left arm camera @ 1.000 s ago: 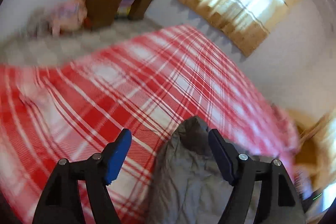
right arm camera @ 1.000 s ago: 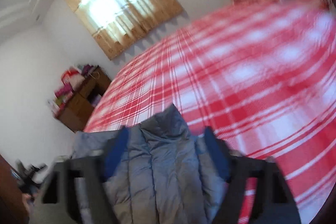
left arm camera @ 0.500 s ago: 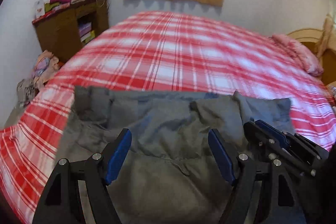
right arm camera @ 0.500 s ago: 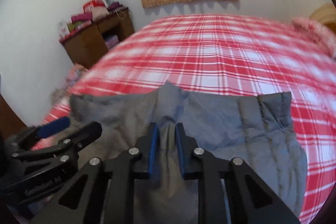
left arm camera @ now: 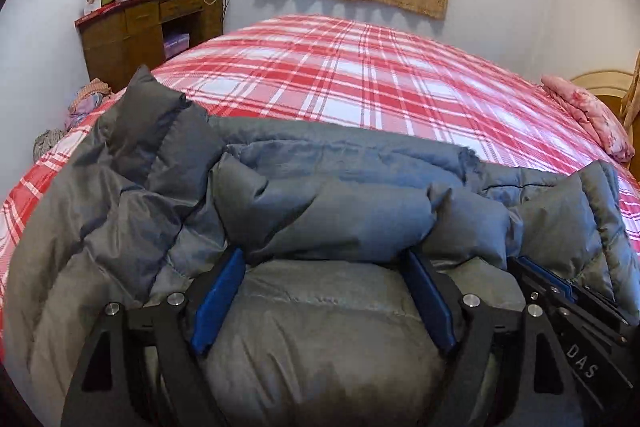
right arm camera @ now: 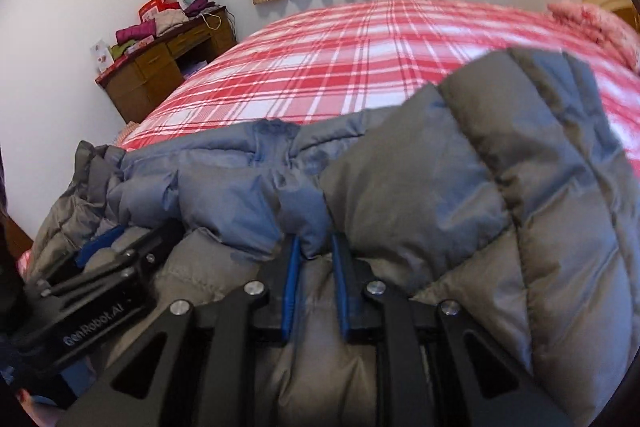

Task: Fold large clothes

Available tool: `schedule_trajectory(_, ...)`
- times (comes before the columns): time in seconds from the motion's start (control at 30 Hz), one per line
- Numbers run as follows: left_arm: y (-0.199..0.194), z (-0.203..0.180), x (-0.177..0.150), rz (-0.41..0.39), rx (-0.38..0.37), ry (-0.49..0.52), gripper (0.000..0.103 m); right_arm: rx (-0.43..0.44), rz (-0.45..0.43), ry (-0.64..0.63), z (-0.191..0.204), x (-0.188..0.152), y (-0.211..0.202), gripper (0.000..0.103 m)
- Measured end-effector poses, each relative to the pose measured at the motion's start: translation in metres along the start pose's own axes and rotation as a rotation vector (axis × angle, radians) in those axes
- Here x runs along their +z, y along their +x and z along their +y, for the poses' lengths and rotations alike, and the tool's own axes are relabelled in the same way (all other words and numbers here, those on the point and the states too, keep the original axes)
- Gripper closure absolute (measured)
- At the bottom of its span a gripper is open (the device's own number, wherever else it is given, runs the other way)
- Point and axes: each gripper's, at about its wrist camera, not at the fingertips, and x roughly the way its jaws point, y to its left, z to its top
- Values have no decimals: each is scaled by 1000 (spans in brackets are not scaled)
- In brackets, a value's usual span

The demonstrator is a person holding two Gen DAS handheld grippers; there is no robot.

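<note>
Left wrist view: the grey jacket (left arm camera: 320,211) lies bunched at the near edge of the bed (left arm camera: 360,79). The left claw (left arm camera: 326,291) straddles a puffy fold, jaws wide and opening, pads not pinching; that side may slump.

Right wrist view: the right claw (right arm camera: 316,267) is closing on a thin pinch of jacket (right arm camera: 420,187). The slick padding could slip out, undoing the fold.

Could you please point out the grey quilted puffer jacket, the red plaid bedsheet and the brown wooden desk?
Grey quilted puffer jacket (left arm camera: 328,219): left wrist view, on the folded-over top layer.
Red plaid bedsheet (left arm camera: 360,75): left wrist view, on its bare middle.
Brown wooden desk (right arm camera: 140,83): right wrist view, on its front panel.
</note>
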Motion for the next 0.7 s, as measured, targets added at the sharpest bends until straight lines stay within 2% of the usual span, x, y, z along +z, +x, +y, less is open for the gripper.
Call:
schedule_trajectory(0.13,8,0,0,25,8,-5,19,18,25,29,-4,2,7,86)
schedule_trajectory(0.3,21,-10,-1,56,68,27,17,17,26,49,-4,0,8,87)
schedule_trajectory(0.43,22,-9,-3,61,70,29,16,-15,48,31,3,2,6,87)
schedule_trajectory(0.53,22,-9,-3,61,72,31,16,-18,87,40,3,15,-3,88)
schedule_trajectory(0.7,22,-8,-1,57,71,32,16,-91,9,92,-30,34,-34,87)
